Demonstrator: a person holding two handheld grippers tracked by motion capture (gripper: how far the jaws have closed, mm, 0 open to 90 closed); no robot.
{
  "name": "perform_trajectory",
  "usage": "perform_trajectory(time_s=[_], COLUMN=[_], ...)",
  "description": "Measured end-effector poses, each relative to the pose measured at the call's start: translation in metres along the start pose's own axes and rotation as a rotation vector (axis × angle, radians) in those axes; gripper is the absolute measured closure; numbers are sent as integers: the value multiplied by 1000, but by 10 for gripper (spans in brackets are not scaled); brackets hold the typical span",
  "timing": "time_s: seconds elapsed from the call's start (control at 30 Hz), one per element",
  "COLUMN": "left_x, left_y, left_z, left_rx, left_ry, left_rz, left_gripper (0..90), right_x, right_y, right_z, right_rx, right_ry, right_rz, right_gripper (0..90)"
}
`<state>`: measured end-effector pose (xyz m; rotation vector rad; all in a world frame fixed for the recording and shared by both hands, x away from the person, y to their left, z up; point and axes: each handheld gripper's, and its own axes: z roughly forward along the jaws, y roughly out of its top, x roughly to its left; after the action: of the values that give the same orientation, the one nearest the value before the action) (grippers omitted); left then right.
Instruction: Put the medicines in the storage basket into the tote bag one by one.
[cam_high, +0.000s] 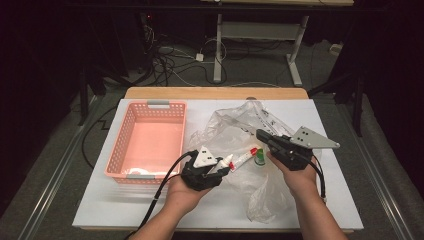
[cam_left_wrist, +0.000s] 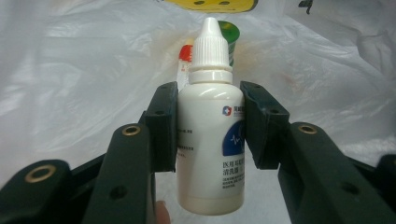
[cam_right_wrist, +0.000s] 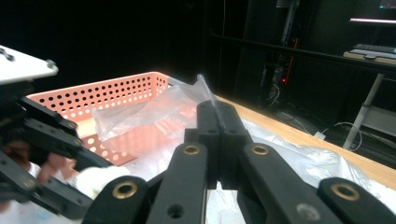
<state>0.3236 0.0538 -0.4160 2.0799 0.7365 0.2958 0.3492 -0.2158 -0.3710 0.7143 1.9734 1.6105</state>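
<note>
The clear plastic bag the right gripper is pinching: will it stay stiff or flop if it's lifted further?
The plastic bag looks thin and crinkled, so it will probably sag and drape. The right gripper pinches only an edge, so the smooth film may slip. It likely weighs very little.

Lab, dark curtains, floor cables (cam_high: 172, 62), desk frame (cam_high: 257, 40)

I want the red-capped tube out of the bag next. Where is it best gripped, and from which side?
Probably the flat middle of the tube, jaws across its narrow width. It lies slanted on the plastic bag, cap up-right, so come from above; the green-capped item crowds the cap end.
</note>
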Motion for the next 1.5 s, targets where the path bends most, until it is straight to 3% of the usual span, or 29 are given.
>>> perform_trajectory(time_s=[0.43, 0.73, 0.83, 0.87, 1.0, 1.13, 1.2, 1.27, 1.3, 1.4, 1.43, 1.5], left_x=[4, 16, 22, 25, 30, 34, 37, 38, 37, 37, 37, 33], left_y=[17, 31, 33, 33, 34, 35, 35, 34, 33, 33, 34, 36], left_z=[61, 99, 110, 111, 121, 127, 127, 131, 136, 135, 130, 125], left_rx=[37, 55, 41, 63, 79, 67, 80, 89, 76, 69, 74, 62], left_ry=[23, 87, 91, 87, 91, 113, 99, 116, 155, 145, 115, 104], left_rz=[-13, -9, -52, -38, -45, -66, -66, -67, -69, -72, -77, -57], left_gripper=[580, 579, 578, 578, 577, 577, 576, 576, 573, 504, 476, 444], right_x=[0, -1, -2, -2, -3, -3, -3, -3, -3, -3, -4, -4], right_y=[1, 1, 0, 0, 0, 0, 0, -1, -1, -1, -2, -2], right_z=[-1, -1, -1, -1, -2, -2, -1, -1, -1, 0, 0, 0], right_rx=[-5, -11, -9, -10, -11, -12, -8, -7, -6, -4, -4, -1], right_ry=[3, 3, 5, 5, 4, 3, 3, 4, 3, 2, 2, 4], right_rz=[-4, 2, 8, 9, 9, 9, 8, 10, 11, 11, 10, 13], right_gripper=[900, 900, 900, 900, 900, 900, 900, 900, 900, 900, 900, 900])
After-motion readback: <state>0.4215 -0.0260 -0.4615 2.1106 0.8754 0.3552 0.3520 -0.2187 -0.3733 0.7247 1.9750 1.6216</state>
